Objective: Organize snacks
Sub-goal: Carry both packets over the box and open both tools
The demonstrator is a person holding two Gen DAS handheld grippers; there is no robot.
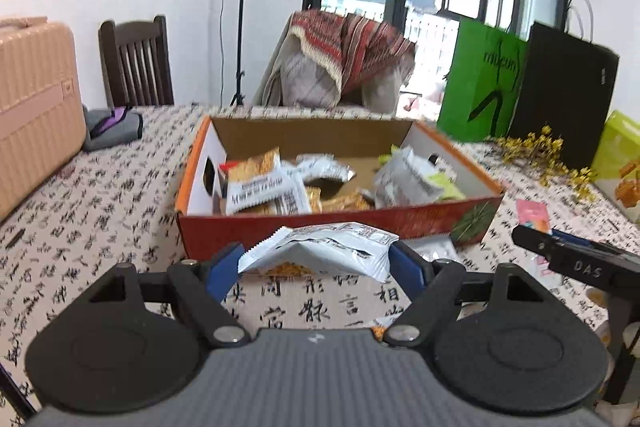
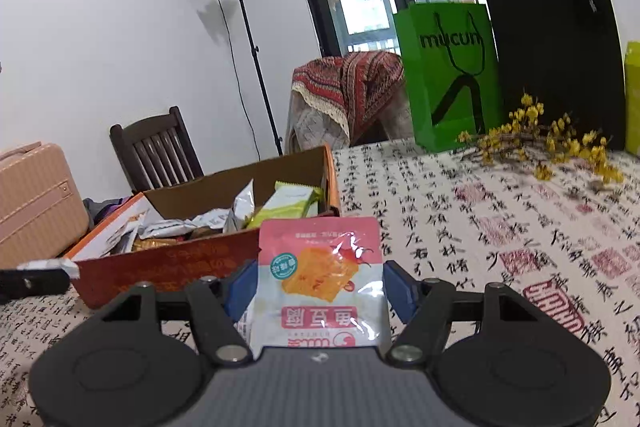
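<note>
Just short of the near wall of the cardboard box [image 1: 340, 223], the left tongs [image 1: 316, 261] are clenched on a white snack packet [image 1: 320, 247], which bows upward between the blue pads and hangs clear of the worktop [image 1: 100, 195]. The right tongs [image 2: 320, 287] grasp a pink snack pouch [image 2: 320, 275] by its sides, held upright, near the box's right-hand end; that same box [image 2: 168, 263] sits to their left in the right wrist view.

Inside the box several packets already lie in a loose heap: white and orange ones toward the left, a grey-white one and a pale green one toward the right. So a good share of the sorting looks done, with bare cardboard visible at the far side.

What is left, as I judge it, is to carry both held packets over the rim and drop them in. At least a few more wrappers seem to lie on the worktop to the right of the left tongs, though they are blurred and partly hidden, so their number cannot be told.
</note>
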